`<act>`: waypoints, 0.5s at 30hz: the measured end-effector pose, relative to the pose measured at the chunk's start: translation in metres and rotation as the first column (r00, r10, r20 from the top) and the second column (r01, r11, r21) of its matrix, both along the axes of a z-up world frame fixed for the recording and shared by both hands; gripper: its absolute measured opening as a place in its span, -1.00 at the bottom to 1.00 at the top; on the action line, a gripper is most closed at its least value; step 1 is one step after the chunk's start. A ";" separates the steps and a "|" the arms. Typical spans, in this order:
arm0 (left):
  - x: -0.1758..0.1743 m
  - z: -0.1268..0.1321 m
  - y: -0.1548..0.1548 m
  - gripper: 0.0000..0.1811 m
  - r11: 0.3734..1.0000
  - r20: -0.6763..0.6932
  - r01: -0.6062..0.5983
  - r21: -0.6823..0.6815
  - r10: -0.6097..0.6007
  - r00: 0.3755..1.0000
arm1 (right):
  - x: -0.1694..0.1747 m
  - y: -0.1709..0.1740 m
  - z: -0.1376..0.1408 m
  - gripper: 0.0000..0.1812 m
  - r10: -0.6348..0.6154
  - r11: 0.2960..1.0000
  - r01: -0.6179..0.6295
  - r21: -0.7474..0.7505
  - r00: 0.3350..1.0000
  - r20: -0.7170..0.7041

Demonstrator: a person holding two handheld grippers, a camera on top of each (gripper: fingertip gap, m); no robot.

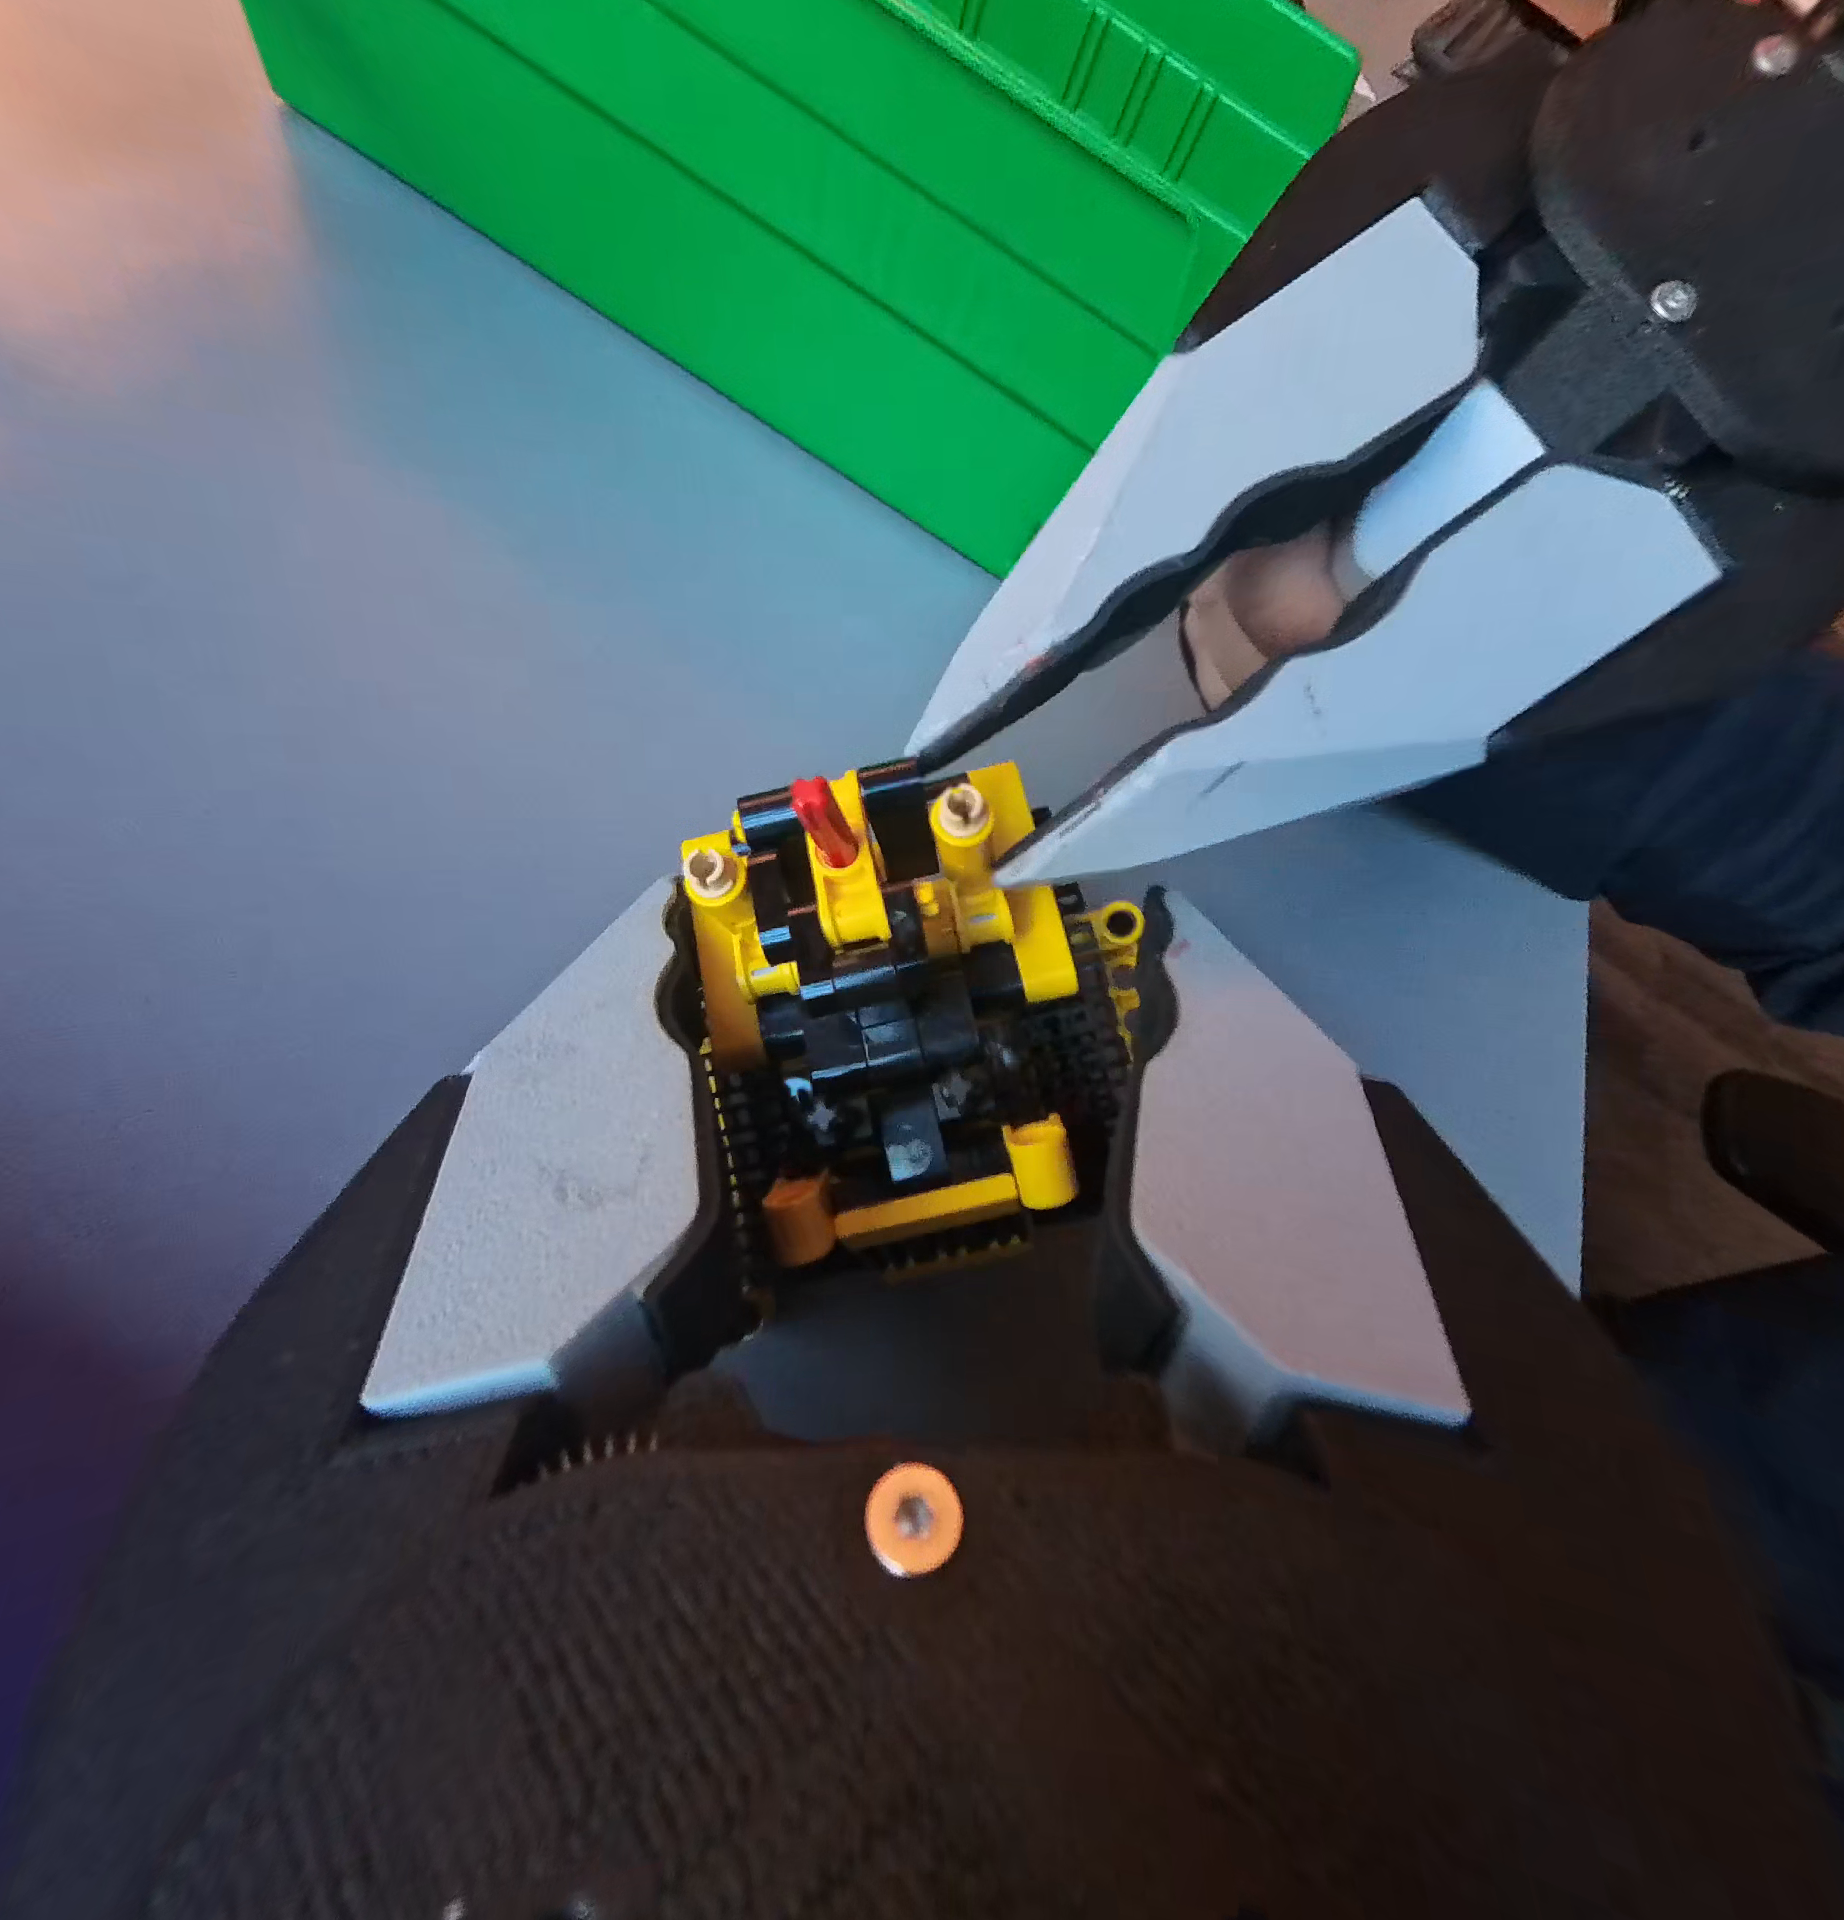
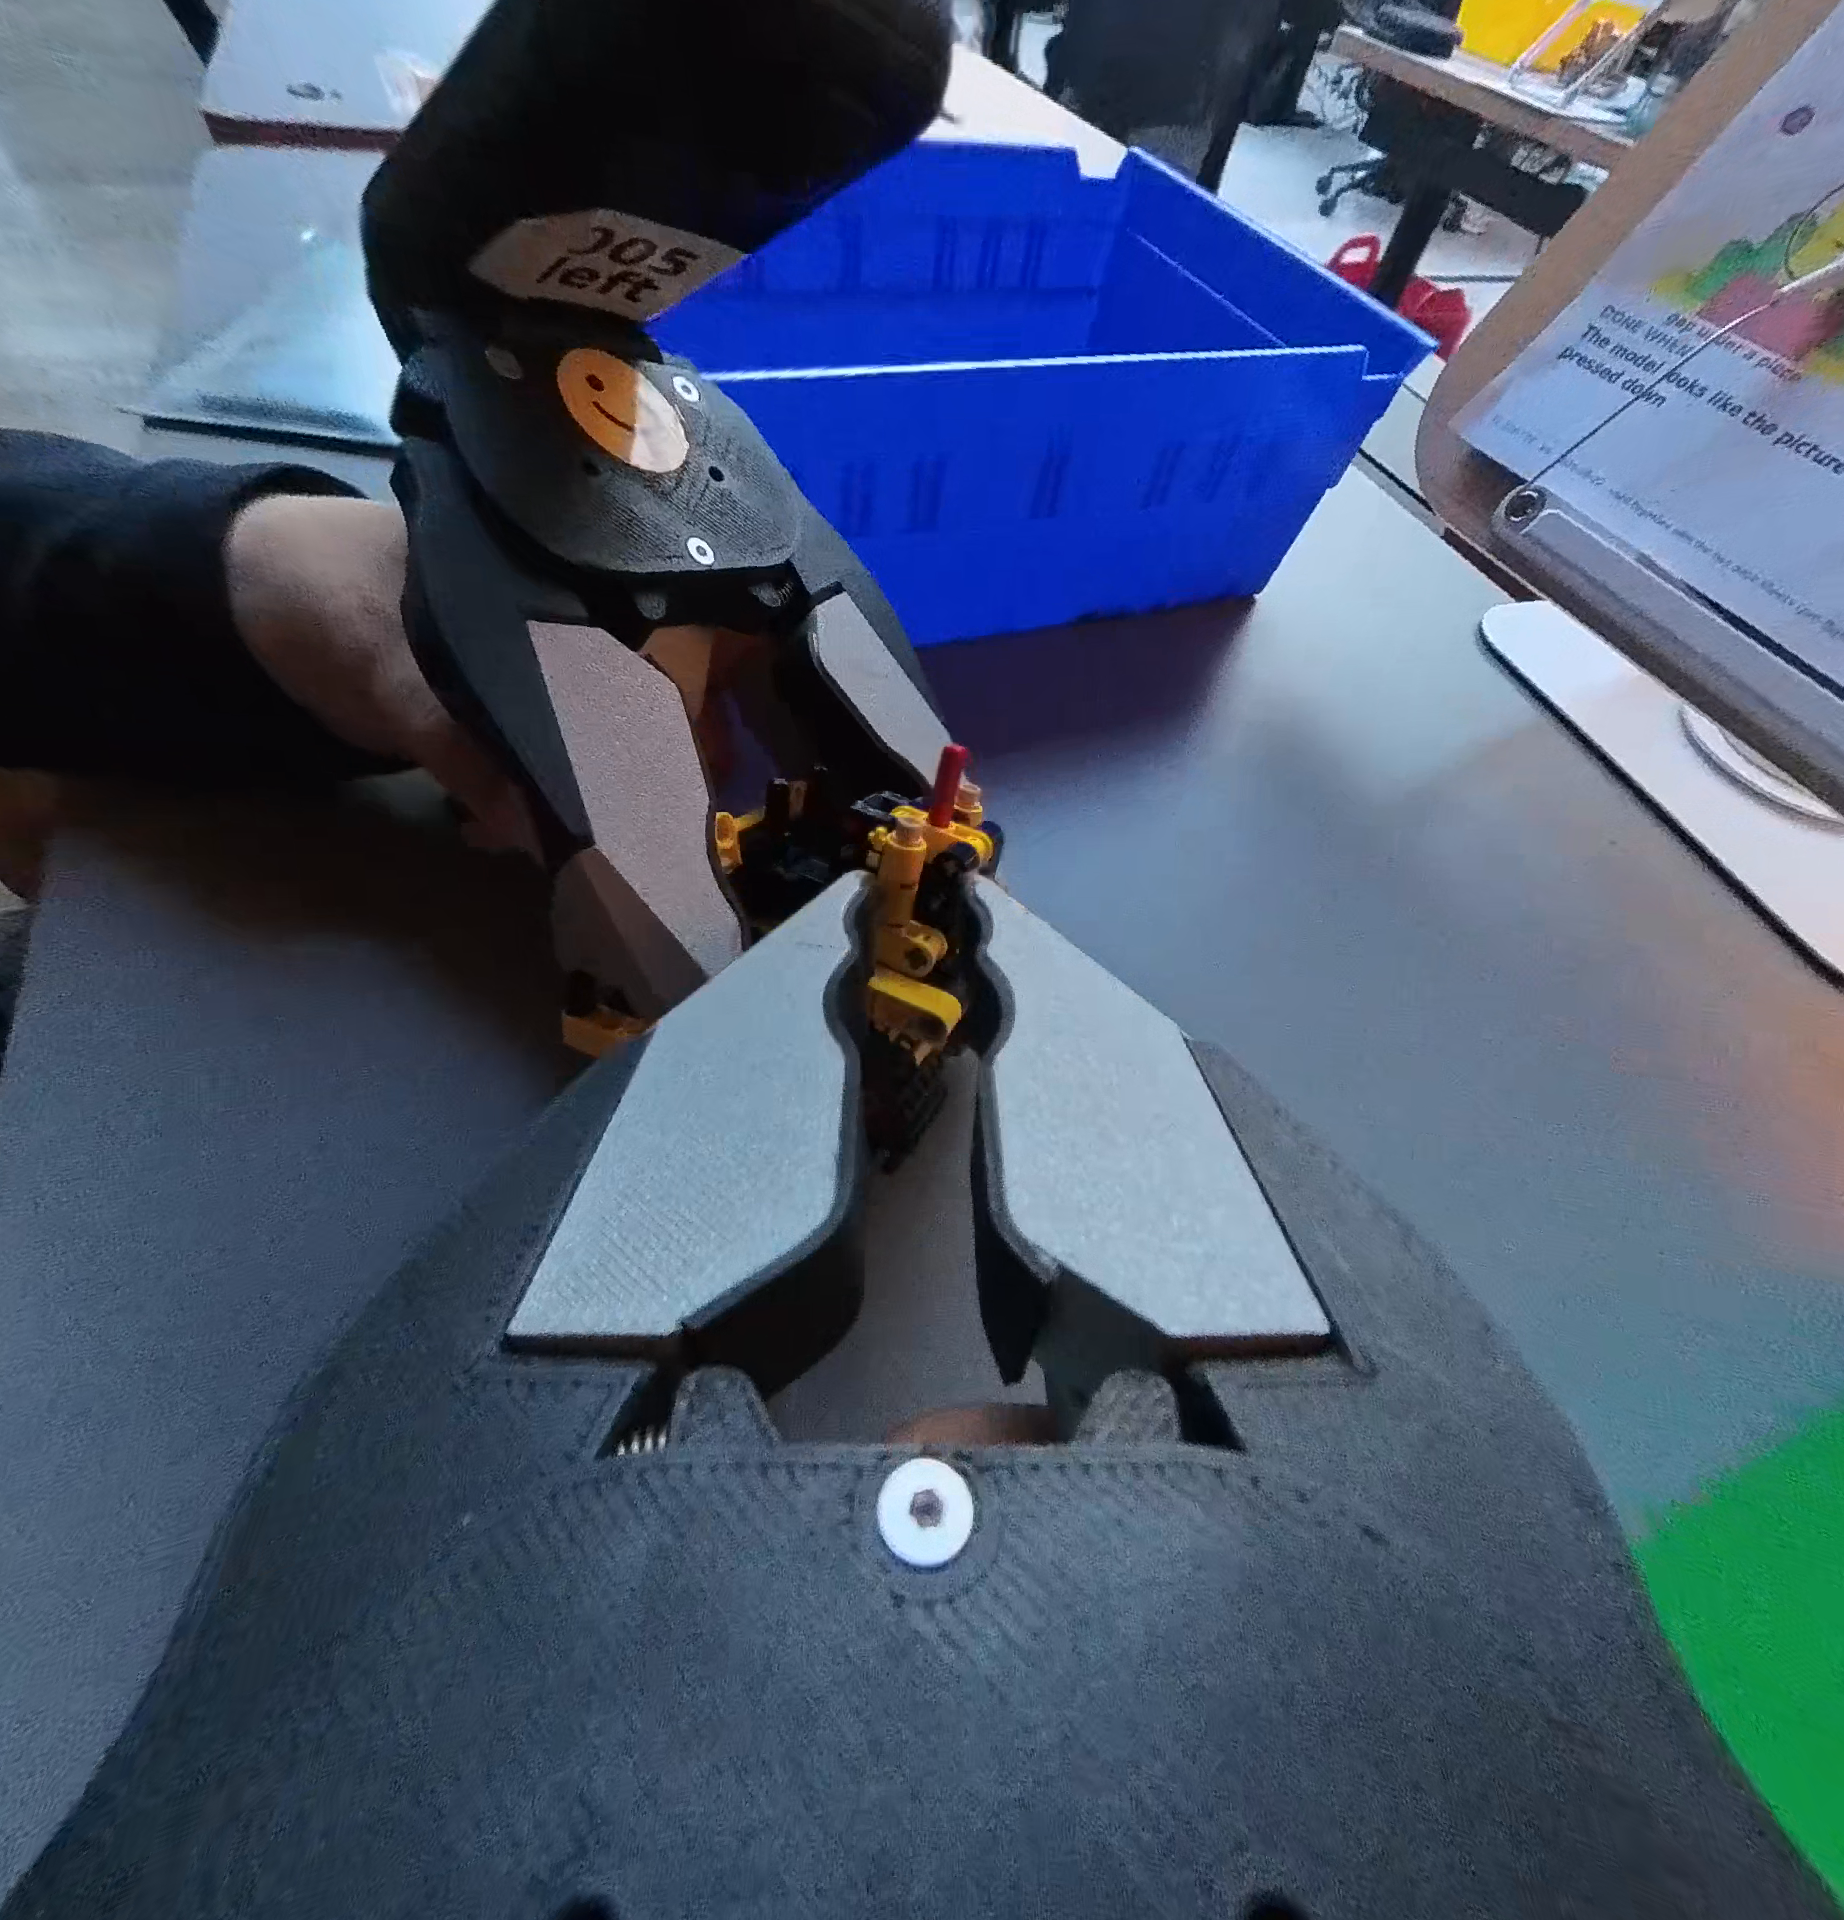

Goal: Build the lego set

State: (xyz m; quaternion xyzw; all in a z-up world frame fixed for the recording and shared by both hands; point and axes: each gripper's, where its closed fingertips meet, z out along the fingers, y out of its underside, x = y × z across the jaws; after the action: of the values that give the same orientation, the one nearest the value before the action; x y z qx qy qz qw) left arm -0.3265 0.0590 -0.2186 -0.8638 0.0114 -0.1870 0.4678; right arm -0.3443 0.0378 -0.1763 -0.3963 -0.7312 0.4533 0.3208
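Left tongs clamp the yellow-black lego model by its tracked sides just over the counter, red axle pointing away; right tongs, nearly closed, pinch its far top end, which looks like the press-in spot.

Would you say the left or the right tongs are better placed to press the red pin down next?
Probably the right tongs: their tips sit at the model's top beside the red pin, while the left tongs clamp the lego model steady.
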 end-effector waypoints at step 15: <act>0.003 -0.012 -0.001 -0.09 0.999 -0.321 0.046 -0.014 -0.048 0.946 | 0.017 -0.006 -0.010 -0.96 0.144 0.986 -0.147 0.085 0.989 0.042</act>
State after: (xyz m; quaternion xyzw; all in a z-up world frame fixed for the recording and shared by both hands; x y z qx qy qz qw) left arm -0.3240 0.0584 -0.2305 -0.8837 0.1074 -0.0553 0.4523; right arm -0.3273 0.0320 -0.1867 -0.3355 -0.7829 0.4357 0.2908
